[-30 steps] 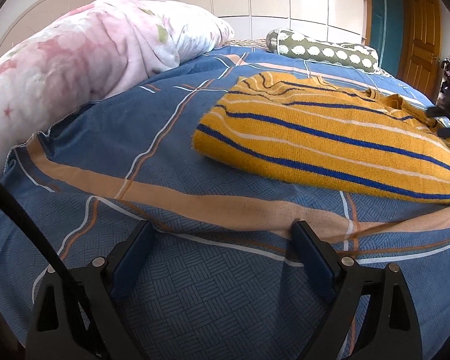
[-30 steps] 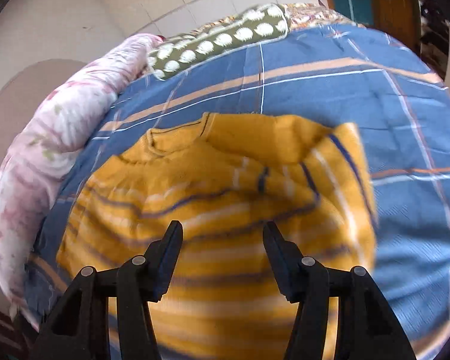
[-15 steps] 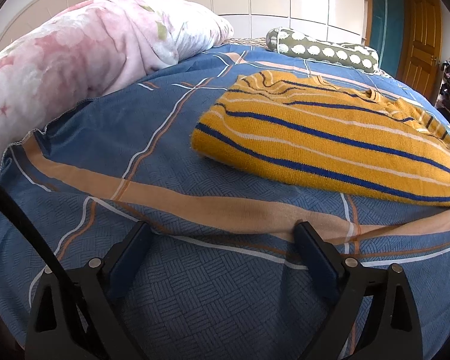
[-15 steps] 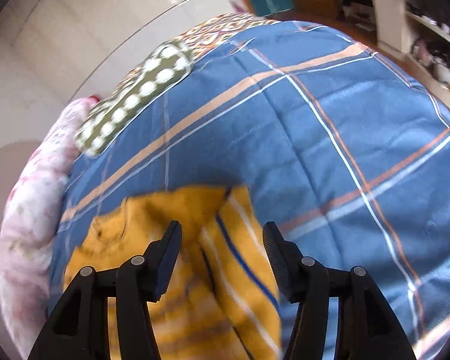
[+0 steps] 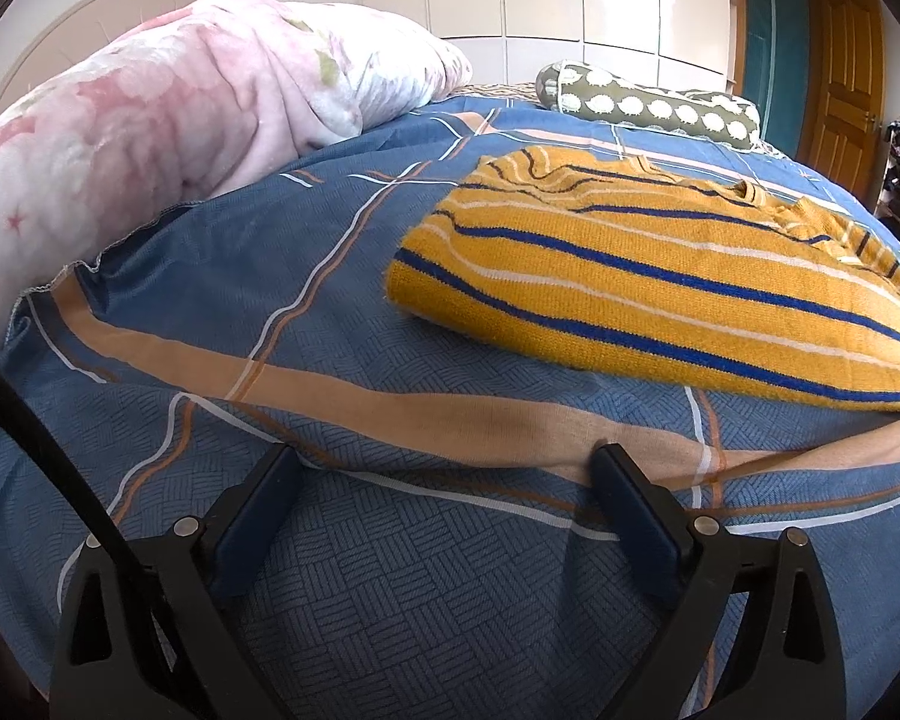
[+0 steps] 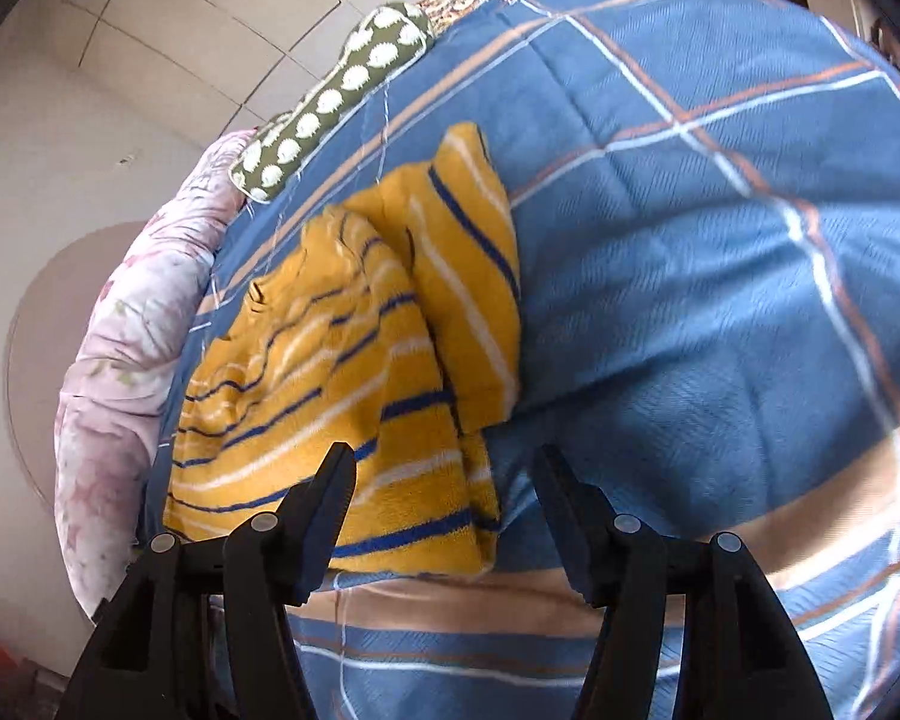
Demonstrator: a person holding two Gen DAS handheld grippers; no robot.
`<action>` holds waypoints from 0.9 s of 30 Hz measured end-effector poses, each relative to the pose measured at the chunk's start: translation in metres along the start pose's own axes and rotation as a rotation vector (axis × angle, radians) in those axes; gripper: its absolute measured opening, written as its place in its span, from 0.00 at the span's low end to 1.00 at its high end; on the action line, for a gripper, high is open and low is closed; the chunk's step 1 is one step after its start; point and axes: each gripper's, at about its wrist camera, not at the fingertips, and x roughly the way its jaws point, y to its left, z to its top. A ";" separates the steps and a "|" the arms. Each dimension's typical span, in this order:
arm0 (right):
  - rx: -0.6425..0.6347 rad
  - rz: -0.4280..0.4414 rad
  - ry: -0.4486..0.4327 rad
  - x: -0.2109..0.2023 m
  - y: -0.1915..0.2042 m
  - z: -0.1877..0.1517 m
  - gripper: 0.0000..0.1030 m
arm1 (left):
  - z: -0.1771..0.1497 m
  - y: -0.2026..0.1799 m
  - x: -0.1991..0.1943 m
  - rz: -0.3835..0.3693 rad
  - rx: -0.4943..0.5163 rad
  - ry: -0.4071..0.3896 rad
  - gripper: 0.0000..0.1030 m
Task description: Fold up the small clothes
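Note:
A yellow knit sweater (image 5: 660, 294) with blue and white stripes lies folded on the blue plaid bedspread (image 5: 270, 276). In the right wrist view the sweater (image 6: 342, 372) lies left of centre, one sleeve folded over its right side. My left gripper (image 5: 447, 474) is open and empty, low over the bedspread in front of the sweater's near edge. My right gripper (image 6: 444, 474) is open and empty, above the sweater's lower right corner and apart from it.
A pink floral quilt (image 5: 150, 138) is bunched along the left of the bed. A green pillow with white spots (image 5: 648, 105) lies at the head end. White wardrobes and a wooden door (image 5: 846, 78) stand beyond the bed.
My right gripper has pulled back from above the sweater and turned, now sitting off its lower right corner. The left gripper has barely moved.

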 end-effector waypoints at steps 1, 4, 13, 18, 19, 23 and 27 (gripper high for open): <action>-0.002 -0.001 -0.008 0.003 0.000 0.002 0.64 | 0.000 0.000 0.000 -0.001 0.000 0.001 0.95; 0.006 0.008 -0.043 0.007 0.005 0.003 0.65 | 0.000 0.000 0.000 -0.001 -0.001 0.004 0.95; -0.062 -0.095 -0.050 -0.011 0.060 0.012 0.12 | 0.014 0.018 -0.026 -0.069 -0.054 -0.037 0.94; -0.224 -0.085 -0.081 -0.018 0.169 0.019 0.11 | 0.022 0.077 -0.057 -0.018 -0.262 -0.131 0.94; -0.262 -0.076 -0.074 -0.012 0.192 0.015 0.11 | 0.021 0.088 -0.058 -0.007 -0.304 -0.126 0.94; -0.465 -0.032 0.028 0.048 0.293 -0.017 0.11 | 0.016 0.131 -0.050 0.010 -0.486 -0.058 0.94; -0.538 -0.034 0.176 0.125 0.336 -0.049 0.10 | 0.011 0.155 -0.042 -0.008 -0.593 -0.030 0.94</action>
